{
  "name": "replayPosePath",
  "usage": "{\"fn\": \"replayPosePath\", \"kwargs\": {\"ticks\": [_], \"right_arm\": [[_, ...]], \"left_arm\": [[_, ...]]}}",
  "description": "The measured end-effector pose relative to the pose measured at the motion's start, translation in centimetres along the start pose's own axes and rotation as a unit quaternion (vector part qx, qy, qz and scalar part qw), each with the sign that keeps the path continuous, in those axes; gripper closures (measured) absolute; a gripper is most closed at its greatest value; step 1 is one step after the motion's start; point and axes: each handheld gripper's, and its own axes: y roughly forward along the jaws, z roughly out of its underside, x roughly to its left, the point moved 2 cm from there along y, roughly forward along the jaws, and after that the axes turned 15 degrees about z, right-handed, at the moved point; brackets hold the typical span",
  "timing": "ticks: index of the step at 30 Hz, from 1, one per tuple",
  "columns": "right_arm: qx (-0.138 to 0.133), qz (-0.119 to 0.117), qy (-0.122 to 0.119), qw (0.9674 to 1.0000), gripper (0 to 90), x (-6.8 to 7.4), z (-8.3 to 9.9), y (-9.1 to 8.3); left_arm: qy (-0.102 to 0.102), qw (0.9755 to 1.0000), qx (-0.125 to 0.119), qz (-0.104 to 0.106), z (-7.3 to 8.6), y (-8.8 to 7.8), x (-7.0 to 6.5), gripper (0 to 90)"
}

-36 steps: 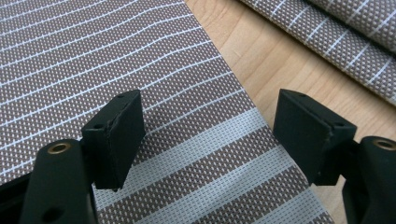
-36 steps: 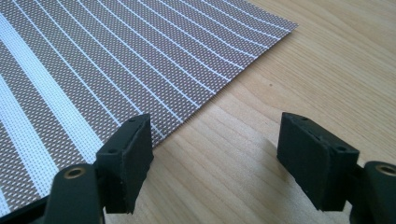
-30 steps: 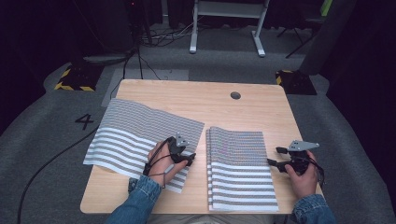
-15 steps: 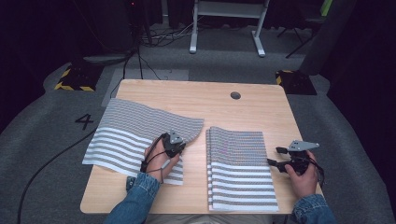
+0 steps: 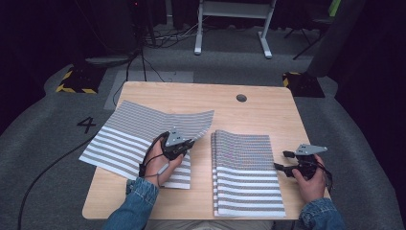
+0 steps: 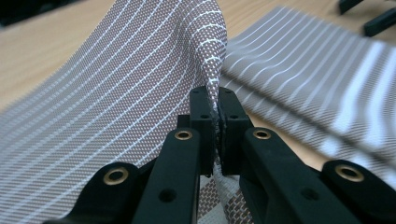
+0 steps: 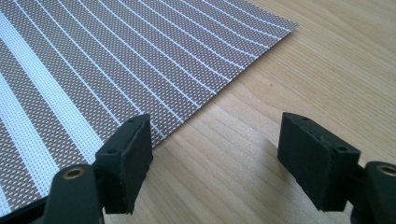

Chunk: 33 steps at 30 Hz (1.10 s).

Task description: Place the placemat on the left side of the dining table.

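Your left claw [image 6: 214, 116], clamped on the loose brown white-striped woven mat [image 5: 143, 132], has dragged it leftward, away from the stack of striped mats [image 5: 246, 172]. Your right claw [image 7: 215, 154] idles, jaws apart, on the wooden desk [image 5: 268, 108].

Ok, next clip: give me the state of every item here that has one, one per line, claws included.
Left claw: shut on the loose mat's edge.
Right claw: open, holding nothing, over bare wood beside the stack.
Loose mat: spread out, right edge lifted, left side overhanging the table.
Mat stack: flat, neatly piled.
Table: its far part bare.
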Motion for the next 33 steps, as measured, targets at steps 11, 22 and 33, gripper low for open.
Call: {"fn": "replayPosePath", "kwargs": {"ticks": [11, 22, 33], "right_arm": [[0.001, -0.002, -0.001, 1.0, 25.4, 0.0, 0.0, 0.0], [0.001, -0.002, -0.001, 1.0, 25.3, 0.0, 0.0, 0.0], [0.001, -0.002, -0.001, 1.0, 25.3, 0.0, 0.0, 0.0]], "left_arm": [[0.064, 0.9947, -0.007, 0.08, -0.7, -1.5, -4.7, 86.8], [0.078, 0.9878, 0.02, 0.133, 1.5, -3.4, -7.9, 86.5], [0.049, 0.9819, 0.041, 0.178, 4.7, -4.9, -9.8, 83.9]]}}
